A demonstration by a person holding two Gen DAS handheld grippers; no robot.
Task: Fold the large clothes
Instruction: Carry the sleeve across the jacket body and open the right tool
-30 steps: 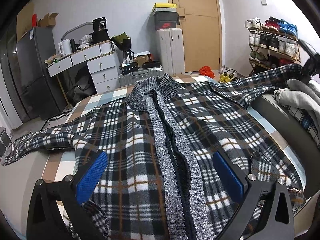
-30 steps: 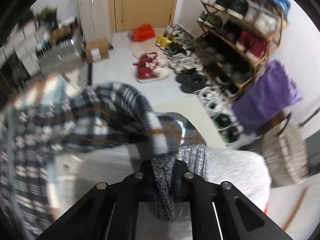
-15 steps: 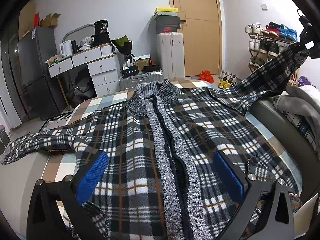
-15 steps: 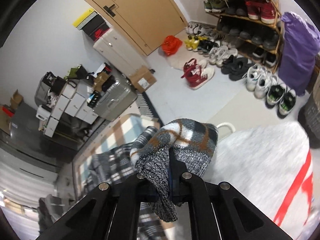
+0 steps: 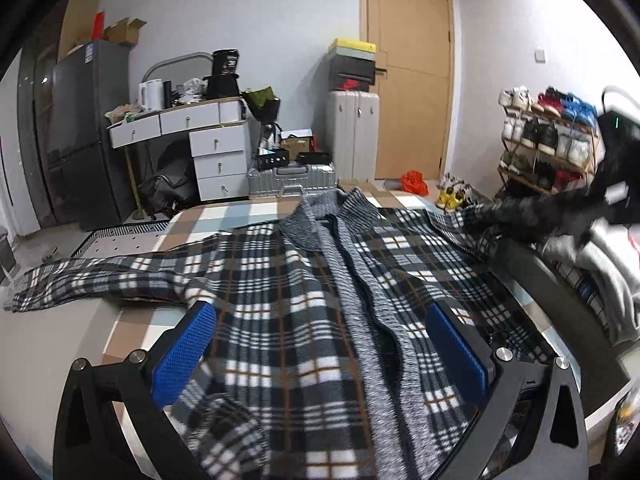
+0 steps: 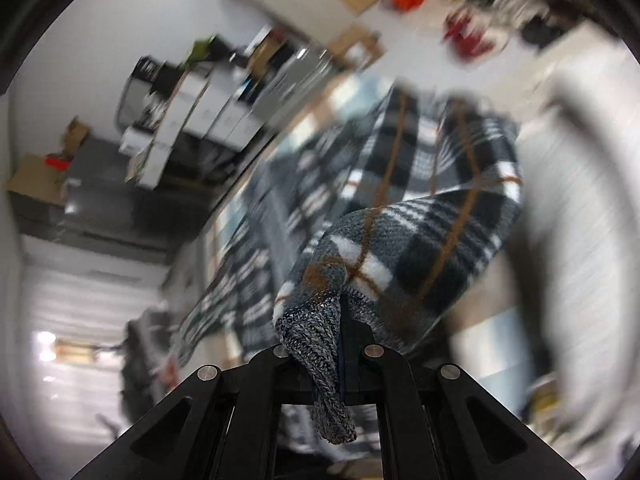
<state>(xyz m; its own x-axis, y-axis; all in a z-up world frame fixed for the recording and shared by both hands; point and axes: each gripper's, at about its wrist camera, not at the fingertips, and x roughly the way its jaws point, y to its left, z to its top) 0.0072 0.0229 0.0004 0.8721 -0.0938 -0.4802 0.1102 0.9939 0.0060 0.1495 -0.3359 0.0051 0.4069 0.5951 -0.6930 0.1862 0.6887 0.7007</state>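
A large black, white and brown plaid fleece jacket (image 5: 280, 304) with a grey knit collar and placket lies face up on the bed. Its left sleeve (image 5: 80, 284) hangs over the bed's left edge. My left gripper (image 5: 320, 344) is open, its blue pads (image 5: 184, 354) spread above the jacket's lower front, holding nothing. My right gripper (image 6: 340, 332) is shut on the right sleeve's grey knit cuff (image 6: 320, 360) and holds the sleeve (image 6: 420, 248) lifted. In the left wrist view that gripper (image 5: 616, 196) is a blur at the right with the sleeve stretched to it.
A checked bedsheet (image 5: 240, 216) covers the bed. A pile of grey clothes (image 5: 608, 272) lies at the right. Beyond the bed stand a white desk with drawers (image 5: 208, 148), suitcases (image 5: 352, 132), a fridge (image 5: 80, 132), a door and a shoe rack (image 5: 552, 140).
My right gripper has swung the held sleeve from high at the right down and round, now facing back over the jacket. My left gripper has lifted slightly and stays open.
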